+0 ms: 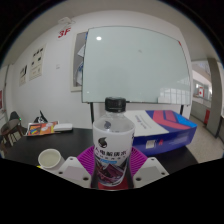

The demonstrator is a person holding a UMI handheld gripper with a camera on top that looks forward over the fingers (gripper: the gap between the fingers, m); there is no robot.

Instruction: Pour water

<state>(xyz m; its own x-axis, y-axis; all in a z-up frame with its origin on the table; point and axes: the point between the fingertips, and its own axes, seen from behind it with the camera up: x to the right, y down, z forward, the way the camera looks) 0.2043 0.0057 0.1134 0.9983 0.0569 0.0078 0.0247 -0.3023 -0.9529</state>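
Note:
A clear plastic bottle (pixel 111 140) with a black cap and a white label with a purple band stands upright between my fingers. My gripper (pixel 111 172) is shut on the bottle, both magenta pads (pixel 83 166) pressing its lower sides. A small pale round cup (pixel 49 157) sits on the dark table (pixel 30 150) to the left of the fingers.
A white and blue box (pixel 165 128) with orange trim lies on the table just right of the bottle. Books and papers (pixel 45 128) lie at the far left. A large whiteboard (pixel 135 65) stands behind the table.

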